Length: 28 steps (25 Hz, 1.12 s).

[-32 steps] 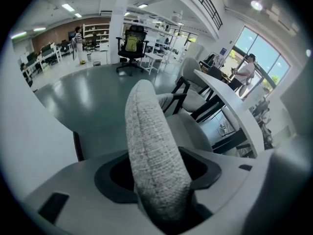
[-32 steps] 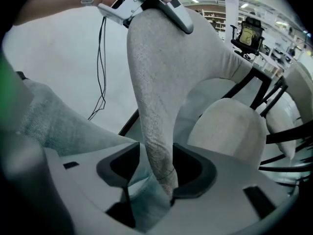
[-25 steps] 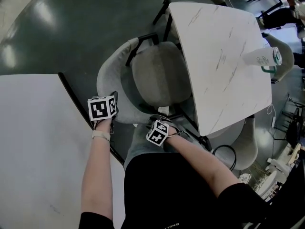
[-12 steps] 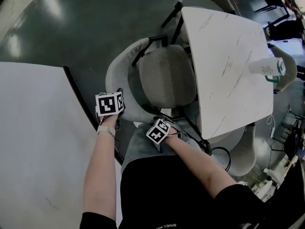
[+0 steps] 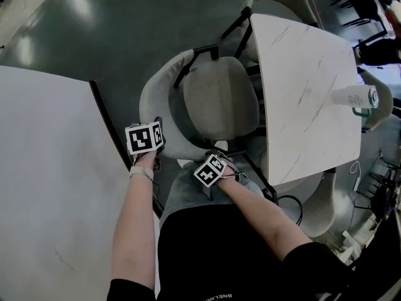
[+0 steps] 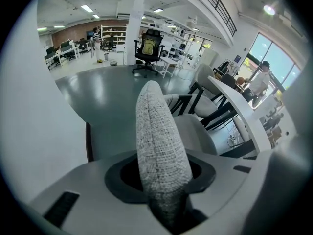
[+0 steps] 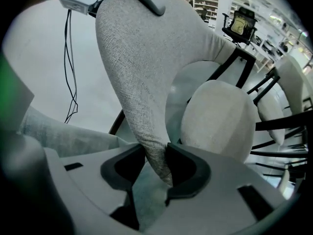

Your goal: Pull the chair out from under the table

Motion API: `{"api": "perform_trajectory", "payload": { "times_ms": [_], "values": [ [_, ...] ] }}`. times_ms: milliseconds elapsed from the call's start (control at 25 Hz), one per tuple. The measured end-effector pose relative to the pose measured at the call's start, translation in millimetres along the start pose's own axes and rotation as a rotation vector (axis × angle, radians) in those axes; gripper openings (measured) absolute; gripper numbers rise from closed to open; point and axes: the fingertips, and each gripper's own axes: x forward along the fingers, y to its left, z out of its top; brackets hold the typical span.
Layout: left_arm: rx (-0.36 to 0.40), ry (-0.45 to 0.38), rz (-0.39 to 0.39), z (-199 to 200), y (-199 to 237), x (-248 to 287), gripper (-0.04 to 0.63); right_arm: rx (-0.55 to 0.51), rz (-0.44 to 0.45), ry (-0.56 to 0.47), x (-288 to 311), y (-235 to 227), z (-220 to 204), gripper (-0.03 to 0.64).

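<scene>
Task thing: the grey fabric chair [image 5: 216,99] stands on the dark floor [image 5: 106,36]. Most of its seat lies clear of the marble-patterned tabletop [image 5: 307,99], and the seat's far side lies right at that tabletop's edge.
Chair back: the curved backrest rim [image 6: 159,141] faces the person, and both tools are on it.
Left tool: the left tool [image 6: 164,185] points steeply down over the rim's left part. Its jaws are closing, with the padded rim between them and filling the gap.
Right tool: the right tool [image 7: 164,168] is clenched on the rim's lower edge near the person's body, with the dark pads pressing the fabric from both sides.
Markers: the left marker cube [image 5: 144,137] and the right marker cube [image 5: 208,170] carry black-and-white square patterns, with no letters.
Writing on the tabletop: a white container [image 5: 352,96] with a green end lies near the tabletop's far edge. It bears grey print too small to read.
Writing on clothing: the black shirt [image 5: 219,256] has a line of pale print at its lower hem, cut off and not legible.
Other surfaces: a plain white tabletop [image 5: 50,187] fills the left side, just beside the left forearm.
Nearby: a second chair [image 5: 319,202] sits tucked under the marble-patterned tabletop's near side, with a black cable [image 5: 291,200] looped on the floor beside it.
</scene>
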Motion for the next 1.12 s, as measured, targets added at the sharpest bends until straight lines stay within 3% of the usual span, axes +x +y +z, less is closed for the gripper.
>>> {"api": "perform_trajectory", "payload": {
  "times_ms": [1120],
  "values": [
    [-0.444, -0.090, 0.148, -120.9, 111.5, -68.9, 0.150, -0.318, -0.048, 0.051, 13.1, 34.1, 30.7, 0.152]
  ]
}}
